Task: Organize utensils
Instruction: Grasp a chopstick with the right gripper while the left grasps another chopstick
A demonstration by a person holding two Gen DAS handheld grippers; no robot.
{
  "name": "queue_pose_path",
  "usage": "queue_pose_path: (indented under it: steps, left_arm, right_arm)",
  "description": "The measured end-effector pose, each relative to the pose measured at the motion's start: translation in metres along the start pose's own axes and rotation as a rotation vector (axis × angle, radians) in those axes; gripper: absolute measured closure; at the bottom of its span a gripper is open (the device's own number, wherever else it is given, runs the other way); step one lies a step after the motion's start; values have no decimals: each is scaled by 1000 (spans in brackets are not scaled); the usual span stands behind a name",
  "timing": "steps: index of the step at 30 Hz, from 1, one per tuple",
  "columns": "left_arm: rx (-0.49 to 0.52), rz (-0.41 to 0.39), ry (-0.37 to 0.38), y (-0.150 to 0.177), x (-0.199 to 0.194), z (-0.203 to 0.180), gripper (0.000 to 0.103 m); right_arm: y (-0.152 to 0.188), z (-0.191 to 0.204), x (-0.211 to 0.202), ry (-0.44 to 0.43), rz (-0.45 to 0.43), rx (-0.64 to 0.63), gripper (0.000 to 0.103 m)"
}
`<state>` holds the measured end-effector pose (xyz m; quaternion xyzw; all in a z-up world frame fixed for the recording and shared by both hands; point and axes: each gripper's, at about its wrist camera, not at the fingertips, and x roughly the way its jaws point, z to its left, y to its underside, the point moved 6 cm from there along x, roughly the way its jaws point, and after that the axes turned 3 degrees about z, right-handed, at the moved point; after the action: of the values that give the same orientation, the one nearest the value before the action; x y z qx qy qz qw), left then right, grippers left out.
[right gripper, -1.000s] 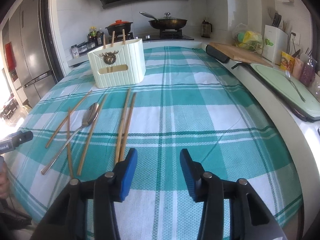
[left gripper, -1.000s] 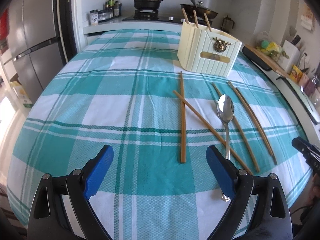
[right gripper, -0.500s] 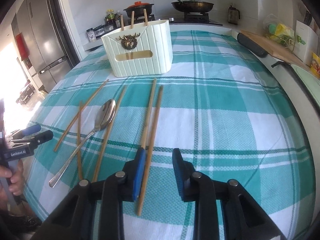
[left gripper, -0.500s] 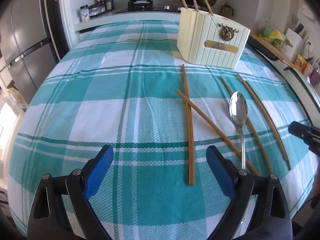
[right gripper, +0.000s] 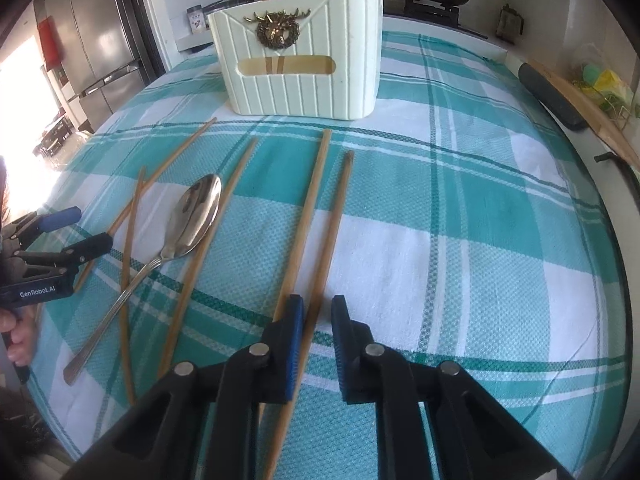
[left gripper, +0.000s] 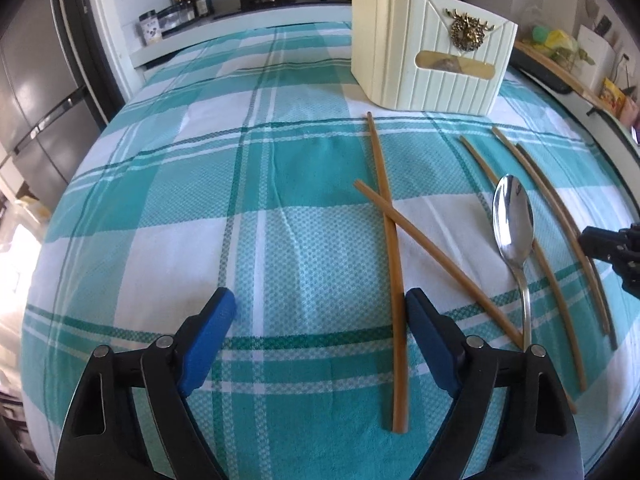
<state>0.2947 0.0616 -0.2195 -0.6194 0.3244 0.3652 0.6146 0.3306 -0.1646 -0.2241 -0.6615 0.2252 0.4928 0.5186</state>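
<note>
Left wrist view: we are seeing the task only partly done. Three chopsticks are already standing in the holder at the far side of the desk; five chopsticks and the spoon are still lying on the checked cloth. Our left gripper is hanging wide, jaws narrowing a little, gripping nothing. The straight chopstick is running down between the blue pads, hard against the right-hand one, and we cannot tell whether it is touching. A crossed chopstick is lying over it further up. The spoon and three more sticks are lying off to the right, near the other tool's tip at the frame edge.

Right wrist view: the same picture, with the holder at the back and sticks poking out of it. Our right gripper is nearly closed, jaws closing, and the right chopstick of a near-parallel pair is sitting in the narrow gap; the pads are not looking pressed on it yet. Its neighbour is passing just outside the left pad. The spoon and the remaining sticks are lying to the left, by the left gripper.

We are judging this as a grab in progress, with most of the sorting left.
</note>
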Motion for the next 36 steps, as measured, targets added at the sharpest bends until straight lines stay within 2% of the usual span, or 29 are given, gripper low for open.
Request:
queue_pose_path:
  steps: [4, 9, 12, 14, 17, 19, 23, 26, 27, 29, 31, 32, 34, 36]
  left_arm:
    - [15, 7, 24, -17, 8, -3, 35]
    - [44, 5, 38, -40, 22, -11, 38]
    - [42, 4, 42, -47, 25, -11, 55]
    - [38, -2, 31, -46, 24, -9, 77]
    - [40, -13, 28, -37, 18, -8, 93]
    - [41, -14, 13, -30, 13, -5, 96]
    - [27, 8, 26, -10, 0, 3, 97]
    - [37, 33, 41, -7, -3, 6, 94]
    - [41, 38, 53, -11, -2, 6, 91]
    - [48, 41, 71, -22, 2, 6, 65]
    - [72, 35, 70, -36, 7, 6, 60]
    - [83, 39, 75, -42, 10, 5, 60]
    - [94, 64, 102, -54, 21, 5, 60]
    - [93, 89, 121, -67, 32, 7, 60]
  right_arm:
    - [-14, -4, 8, 5, 4, 6, 91]
    - [-36, -13, 20, -13, 9, 21, 88]
    - [-49, -17, 27, -22, 8, 29, 88]
    - [-51, -17, 29, -23, 13, 28, 88]
    - [-47, -19, 28, -12, 8, 29, 94]
    - [-39, -23, 24, -7, 12, 41, 95]
    - [-18, -33, 11, 7, 34, 53, 96]
    - [-4, -39, 3, 4, 63, 50, 96]
    - [-2, -40, 2, -1, 70, 51, 96]
    - [-5, -44, 4, -21, 79, 63, 95]
    - [-11, -47, 7, -18, 85, 61, 91]
    - [-15, -47, 9, -18, 87, 58, 85]
    - [-24, -47, 14, -35, 95, 52, 79]
    - [-31, -45, 18, -30, 112, 38, 77]
